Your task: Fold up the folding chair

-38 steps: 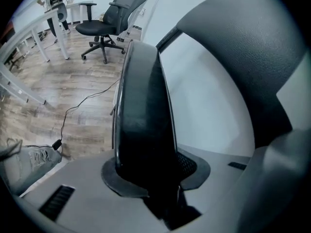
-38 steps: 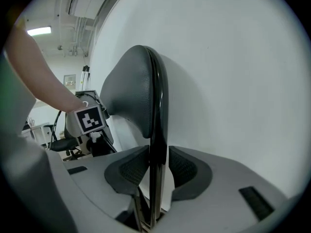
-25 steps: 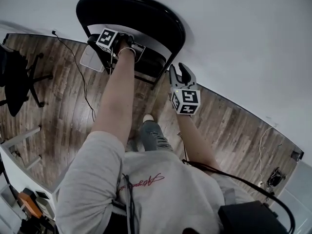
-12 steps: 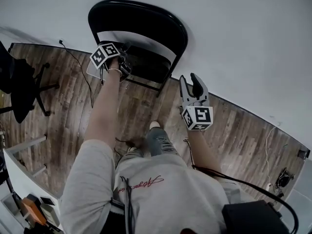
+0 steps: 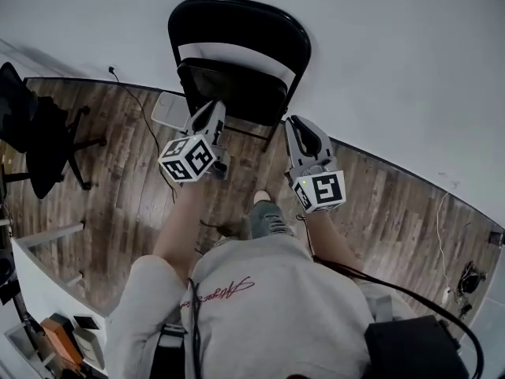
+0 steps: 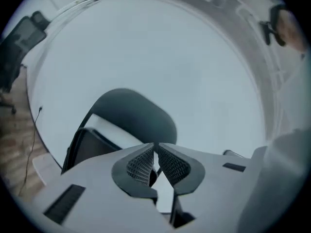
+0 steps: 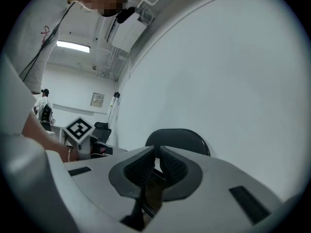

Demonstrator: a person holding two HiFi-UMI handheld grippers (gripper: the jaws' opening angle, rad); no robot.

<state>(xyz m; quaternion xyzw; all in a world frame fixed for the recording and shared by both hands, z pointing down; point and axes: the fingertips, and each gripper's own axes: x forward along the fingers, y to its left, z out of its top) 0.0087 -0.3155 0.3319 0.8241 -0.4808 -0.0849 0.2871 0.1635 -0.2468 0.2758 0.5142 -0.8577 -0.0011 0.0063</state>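
The folding chair is standing upright against the white wall, with its feet on the wooden floor. Its long axis is running vertically, from the curved backrest down to the legs. The seat is appearing as a dark panel tipped up close under the backrest, so the chair is judged folded, or nearly so.

Both grippers are pointing at the chair from in front, and neither is touching it. The left gripper is aiming at the seat's left side. The right gripper is aiming near the right frame leg. Which gripper is nearer cannot be told from these views, though the gripper views are showing the chair clear beyond both sets of jaws.

The jaws of the left gripper have just been closing and are standing together on nothing. The jaws of the right gripper have done likewise, and nothing is lying between the pads.

An office chair is standing well apart, at the left.
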